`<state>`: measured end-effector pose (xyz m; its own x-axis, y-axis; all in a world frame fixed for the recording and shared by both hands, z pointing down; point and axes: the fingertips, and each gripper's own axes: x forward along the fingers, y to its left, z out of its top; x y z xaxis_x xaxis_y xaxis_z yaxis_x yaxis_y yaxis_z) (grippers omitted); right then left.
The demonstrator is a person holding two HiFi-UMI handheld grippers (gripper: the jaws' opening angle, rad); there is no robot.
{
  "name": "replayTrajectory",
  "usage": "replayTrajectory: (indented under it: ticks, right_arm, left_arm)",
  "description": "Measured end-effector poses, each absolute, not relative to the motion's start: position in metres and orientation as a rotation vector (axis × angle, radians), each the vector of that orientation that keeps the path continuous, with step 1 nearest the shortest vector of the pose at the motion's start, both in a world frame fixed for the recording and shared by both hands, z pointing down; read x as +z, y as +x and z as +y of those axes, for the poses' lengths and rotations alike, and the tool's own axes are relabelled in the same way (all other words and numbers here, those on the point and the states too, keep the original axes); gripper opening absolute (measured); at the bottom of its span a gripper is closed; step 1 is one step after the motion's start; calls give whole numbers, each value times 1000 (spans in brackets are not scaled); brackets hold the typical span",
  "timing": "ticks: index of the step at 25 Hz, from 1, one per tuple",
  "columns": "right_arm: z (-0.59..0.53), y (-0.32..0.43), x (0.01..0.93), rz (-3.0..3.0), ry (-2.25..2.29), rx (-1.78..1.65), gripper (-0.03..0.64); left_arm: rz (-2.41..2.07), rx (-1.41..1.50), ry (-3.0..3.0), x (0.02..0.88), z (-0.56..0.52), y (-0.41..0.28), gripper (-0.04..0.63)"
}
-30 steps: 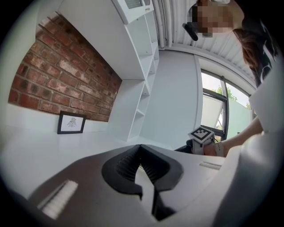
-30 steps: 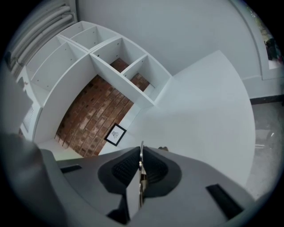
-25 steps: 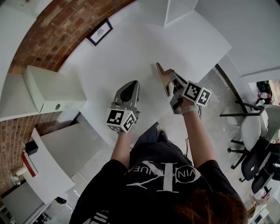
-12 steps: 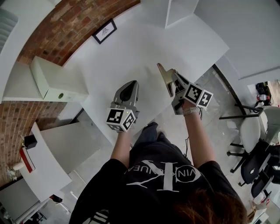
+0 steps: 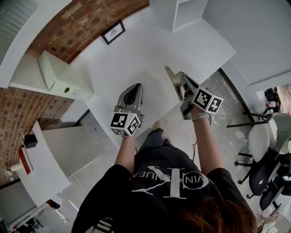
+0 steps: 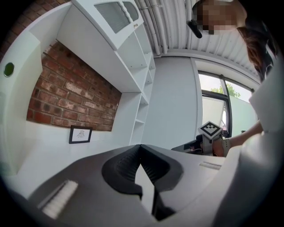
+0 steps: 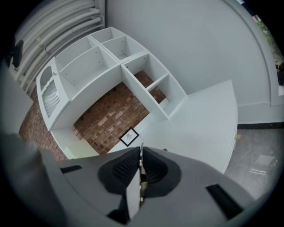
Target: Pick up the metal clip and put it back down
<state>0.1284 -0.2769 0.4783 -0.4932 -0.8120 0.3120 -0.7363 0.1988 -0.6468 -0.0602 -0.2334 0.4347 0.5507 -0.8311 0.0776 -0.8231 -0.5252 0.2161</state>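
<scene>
The metal clip (image 5: 172, 80) is a thin, flat, brass-and-silver piece, held up above the white table (image 5: 136, 54). My right gripper (image 5: 178, 86) is shut on it. In the right gripper view the clip (image 7: 141, 153) shows as a narrow metal edge pinched between the black ribbed pads (image 7: 125, 168). My left gripper (image 5: 134, 92) hovers over the table's near edge, to the left of the clip and apart from it. In the left gripper view its jaws meet at the tips (image 6: 141, 149) with nothing between them.
A small framed picture (image 5: 113, 32) leans on the brick wall at the table's far side. A white box with a green dot (image 5: 61, 77) stands at the left, a white shelf unit (image 5: 182, 13) at the back. Chairs (image 5: 268, 136) stand on the floor at right.
The head camera has shifted, so the table and wall slide up and right. Both grippers keep nearly the same places; the right one still holds the clip, slightly farther right.
</scene>
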Motion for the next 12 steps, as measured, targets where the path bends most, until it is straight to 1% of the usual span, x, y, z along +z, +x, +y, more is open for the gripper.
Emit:
replayTrajectory:
  ticks: [12]
  right_arm:
    - [-260,125,439,2460,-1507,-1003,29]
  left_arm:
    - [-1461,-86,2569,413,-211,-70,10]
